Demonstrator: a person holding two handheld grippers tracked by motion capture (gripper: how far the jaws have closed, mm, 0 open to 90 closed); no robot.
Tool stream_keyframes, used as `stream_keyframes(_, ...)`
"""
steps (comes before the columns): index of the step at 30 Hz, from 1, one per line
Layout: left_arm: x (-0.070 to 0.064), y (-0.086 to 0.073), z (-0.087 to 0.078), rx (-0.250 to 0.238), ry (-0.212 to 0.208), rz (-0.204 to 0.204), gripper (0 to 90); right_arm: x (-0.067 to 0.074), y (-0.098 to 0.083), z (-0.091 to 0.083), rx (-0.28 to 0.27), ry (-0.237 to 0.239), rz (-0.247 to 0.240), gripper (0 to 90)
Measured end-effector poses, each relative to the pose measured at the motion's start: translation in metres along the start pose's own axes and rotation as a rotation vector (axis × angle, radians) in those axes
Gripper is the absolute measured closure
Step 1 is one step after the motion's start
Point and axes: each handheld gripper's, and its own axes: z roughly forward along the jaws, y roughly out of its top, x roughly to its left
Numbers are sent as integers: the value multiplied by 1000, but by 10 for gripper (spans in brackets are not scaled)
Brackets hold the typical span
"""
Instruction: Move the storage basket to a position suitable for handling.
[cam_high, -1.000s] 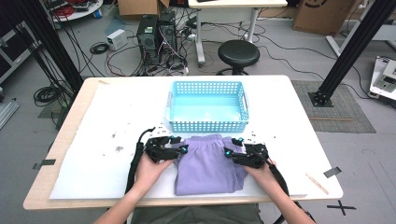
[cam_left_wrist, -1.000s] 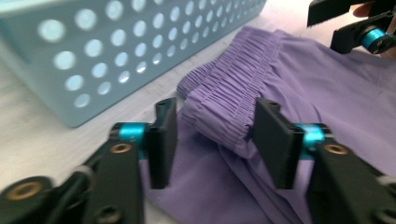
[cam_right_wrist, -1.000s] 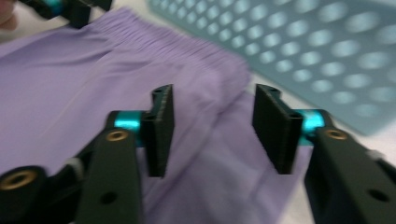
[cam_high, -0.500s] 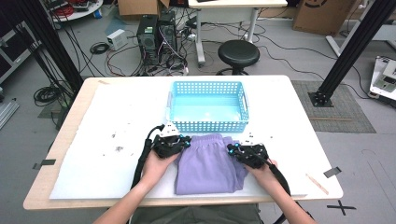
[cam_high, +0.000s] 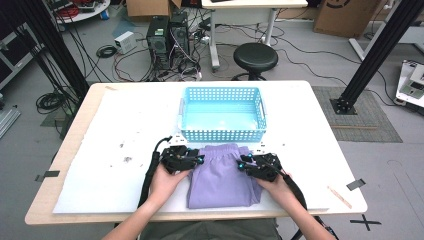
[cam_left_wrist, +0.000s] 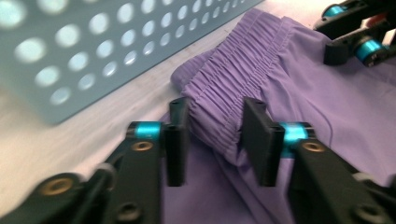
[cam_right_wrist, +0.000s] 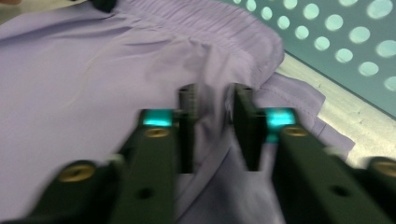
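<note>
Folded purple shorts (cam_high: 220, 177) lie on the white table top, just in front of a light blue perforated basket (cam_high: 221, 117). My left gripper (cam_high: 199, 160) is at the left end of the waistband. In the left gripper view its jaws stand apart either side of the gathered waistband corner (cam_left_wrist: 215, 119), so it is open (cam_left_wrist: 212, 140). My right gripper (cam_high: 242, 165) is at the shorts' right edge. In the right gripper view its jaws (cam_right_wrist: 214, 128) are close together with a raised fold of the purple cloth (cam_right_wrist: 212, 105) pinched between them.
The basket wall (cam_left_wrist: 84, 56) stands close behind both grippers and holds nothing. The white mat (cam_high: 115, 150) has dark specks on its left part. A stool (cam_high: 255, 57) and computer towers (cam_high: 167, 37) are on the floor beyond the table.
Both grippers have moved inward onto the shorts' edges near the waistband, the left one rightward and the right one leftward. The shorts still lie flat.
</note>
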Motion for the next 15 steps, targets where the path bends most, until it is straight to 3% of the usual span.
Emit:
stream_keyframes(3, 0, 4, 4, -4, 8, 21, 725, -2, -1, -3, -1, -13, -1, 894)
stream_keyframes(9, 0, 5, 10, -16, 23, 45, 740, -7, -3, -8, -9, -35, 6, 900)
stream_keyframes(11, 1, 5, 10, -24, 36, 37, 677, -7, -4, -8, -7, -34, 9, 880)
stream_keyframes(15, 4, 6, 6, -61, 73, 20, 479, -11, -4, -10, -31, -58, 33, 709)
